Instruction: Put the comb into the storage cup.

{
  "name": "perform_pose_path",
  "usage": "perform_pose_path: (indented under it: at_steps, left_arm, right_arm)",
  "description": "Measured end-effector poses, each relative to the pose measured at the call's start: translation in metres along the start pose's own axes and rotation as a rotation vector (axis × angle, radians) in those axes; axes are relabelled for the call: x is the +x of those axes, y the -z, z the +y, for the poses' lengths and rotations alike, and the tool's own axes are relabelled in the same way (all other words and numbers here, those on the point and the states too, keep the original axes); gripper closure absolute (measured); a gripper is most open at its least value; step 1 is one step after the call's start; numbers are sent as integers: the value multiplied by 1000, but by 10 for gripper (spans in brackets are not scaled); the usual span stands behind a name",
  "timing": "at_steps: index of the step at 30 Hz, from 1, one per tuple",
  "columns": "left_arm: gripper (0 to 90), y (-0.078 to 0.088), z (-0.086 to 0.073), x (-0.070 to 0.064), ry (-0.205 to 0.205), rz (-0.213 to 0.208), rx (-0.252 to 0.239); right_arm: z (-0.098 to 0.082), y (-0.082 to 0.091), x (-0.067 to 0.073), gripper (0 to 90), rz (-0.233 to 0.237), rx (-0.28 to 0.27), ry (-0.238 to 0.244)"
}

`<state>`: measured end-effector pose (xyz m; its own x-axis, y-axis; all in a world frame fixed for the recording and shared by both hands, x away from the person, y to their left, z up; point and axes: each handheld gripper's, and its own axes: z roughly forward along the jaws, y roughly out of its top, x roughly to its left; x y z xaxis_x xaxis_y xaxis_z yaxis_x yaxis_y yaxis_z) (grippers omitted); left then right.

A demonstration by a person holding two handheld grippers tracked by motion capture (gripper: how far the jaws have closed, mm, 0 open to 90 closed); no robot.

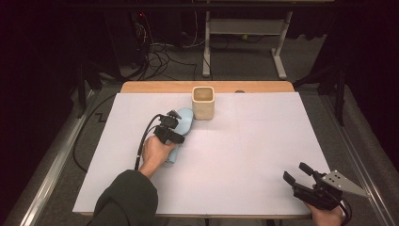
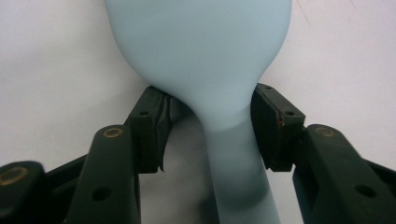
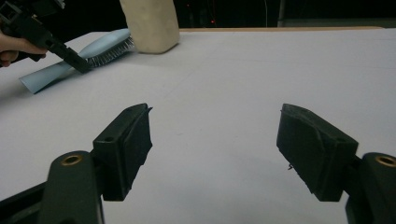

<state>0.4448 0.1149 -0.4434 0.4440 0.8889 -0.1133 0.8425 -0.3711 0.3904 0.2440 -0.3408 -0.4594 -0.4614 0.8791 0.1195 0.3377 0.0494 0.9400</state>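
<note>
White sheeting (image 1: 263, 155) covers nearly the whole table, with a strip of wooden edge (image 1: 155, 87) showing along the far side. A beige square cup (image 1: 203, 102) stands upright near the middle of that far edge, its mouth open to the ceiling.

Just beside the cup, on its left, lies a pale blue brush (image 1: 181, 132). Its broad head points toward the cup and its handle runs back toward the person, angled slightly to the left; that is its long axis. In the right gripper view the brush (image 3: 70, 58) lies flat with bristles showing at the head end, which sits very close to the cup (image 3: 149, 23); whether they touch cannot be told.

The left gripper (image 1: 175, 123) is right over the brush, held by the left hand (image 1: 155, 151). In the left gripper view its jaws stand one on either side of the narrow neck where head meets handle (image 2: 219, 116), across the long axis. A gap shows on the left side, so they look parted around the neck rather than clamped on it.

The right gripper (image 1: 299, 173) sits well apart at the near right corner, jaws wide and empty (image 3: 215, 149). The left hand is clearly the nearer one; a likely next move is closing on the neck.
</note>
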Motion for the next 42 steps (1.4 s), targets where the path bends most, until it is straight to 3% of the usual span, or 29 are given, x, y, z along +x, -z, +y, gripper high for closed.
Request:
perform_pose_path:
  at_steps: [7, 13, 19, 28, 42]
  left_arm:
    - [531, -1, 1, -1, 15, 15, 3]
    - [645, 2, 0, 8, 51, 6, 10]
    - [679, 3, 0, 10, 56, 10, 17]
    - [691, 5, -4, 10, 23, 50, 9]
    - [692, 21, -13, 13, -23, 44, -35]
  right_arm:
    - [0, 0, 0, 268, 0, 1, 2]
    - [0, 0, 0, 269, 0, 1, 0]
    - [0, 0, 0, 269, 0, 0, 0]
    - [0, 0, 0, 269, -1, 1, 1]
    - [0, -1, 0, 268, 0, 3, 0]
